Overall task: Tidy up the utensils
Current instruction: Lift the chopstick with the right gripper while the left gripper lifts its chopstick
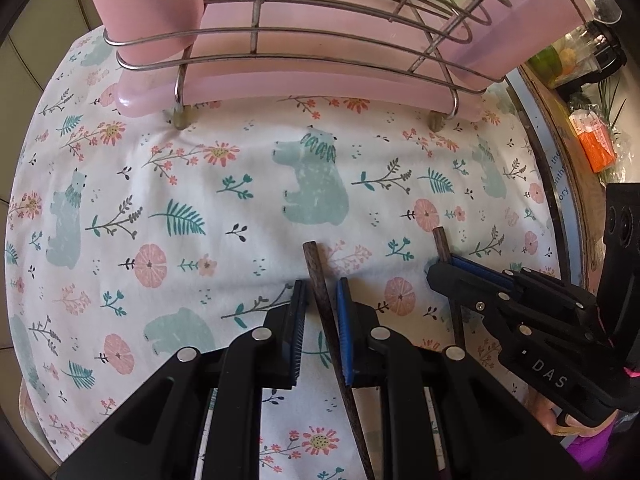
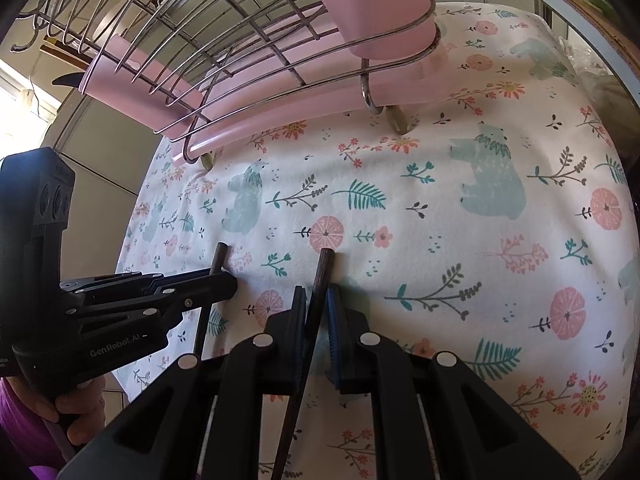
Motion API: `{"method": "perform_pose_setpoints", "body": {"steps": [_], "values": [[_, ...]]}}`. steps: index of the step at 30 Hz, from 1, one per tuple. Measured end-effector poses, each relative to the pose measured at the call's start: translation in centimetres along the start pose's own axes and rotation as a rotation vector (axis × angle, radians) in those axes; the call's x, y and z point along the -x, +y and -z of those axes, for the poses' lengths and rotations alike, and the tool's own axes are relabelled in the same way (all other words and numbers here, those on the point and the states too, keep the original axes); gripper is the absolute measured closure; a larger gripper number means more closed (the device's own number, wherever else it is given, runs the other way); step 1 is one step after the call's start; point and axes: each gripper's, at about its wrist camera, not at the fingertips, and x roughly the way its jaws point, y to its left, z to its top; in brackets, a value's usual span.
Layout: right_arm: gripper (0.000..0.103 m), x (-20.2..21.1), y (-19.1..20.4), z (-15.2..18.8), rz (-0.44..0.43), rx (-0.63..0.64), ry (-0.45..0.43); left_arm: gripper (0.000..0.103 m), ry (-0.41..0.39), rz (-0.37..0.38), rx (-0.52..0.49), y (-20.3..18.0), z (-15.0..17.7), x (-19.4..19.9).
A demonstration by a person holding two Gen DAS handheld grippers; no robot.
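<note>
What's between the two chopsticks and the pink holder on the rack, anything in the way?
Nothing visible. Only bare floral cloth lies between the chopstick in the left gripper, the chopstick in the right gripper, and the pink holder on the wire rack.

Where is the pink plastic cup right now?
The pink plastic cup stands in a wire ring at the metal dish rack's corner, upper left in the left wrist view, above the floral cloth.

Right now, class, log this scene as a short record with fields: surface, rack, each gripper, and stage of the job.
surface: floral bear-print cloth
rack: wire dish rack over pink tray, at cloth's far edge
left gripper: shut on dark chopstick
right gripper: shut on second chopstick
stage: both chopsticks held, ends on the cloth, not yet racked
</note>
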Motion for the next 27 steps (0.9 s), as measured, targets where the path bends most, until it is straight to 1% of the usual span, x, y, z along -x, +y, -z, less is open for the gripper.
{"method": "perform_pose_setpoints", "body": {"steps": [4, 8, 12, 14, 16, 20, 22, 27], "values": [[0.093, 0.0, 0.1, 0.0, 0.007, 0.002, -0.012, 0.090, -0.009, 0.009, 0.007, 0.7, -0.2, 0.1], [0.093, -0.1, 0.3, -0.1, 0.010, 0.010, -0.015, 0.093, -0.033, 0.018, 0.011, 1.8, 0.5, 0.6], [0.093, 0.0, 0.1, -0.1, -0.006, 0.011, -0.020, 0.098, -0.068, 0.076, 0.055, 3.5, 1.7, 1.2], [0.094, 0.1, 0.0, 0.0, -0.010, 0.015, -0.024, 0.098, -0.081, 0.128, 0.088, 4.3, 2.2, 1.8], [0.094, 0.5, -0.1, -0.1, -0.022, 0.016, -0.039, 0.098, -0.101, 0.147, 0.106, 5.0, 2.6, 2.6], [0.096, 2.4, 0.2, -0.4, -0.051, 0.030, -0.121, 0.098, -0.170, 0.171, 0.099, 5.9, 3.0, 5.1], [0.096, 3.7, 0.7, -0.6, -0.055, 0.048, -0.174, 0.098, -0.220, 0.187, 0.099, 6.5, 3.2, 6.8], [0.096, 7.8, 2.3, -1.1, -0.097, 0.089, -0.325, 0.098, -0.379, 0.231, 0.102, 7.6, 3.7, 12.1]]}}
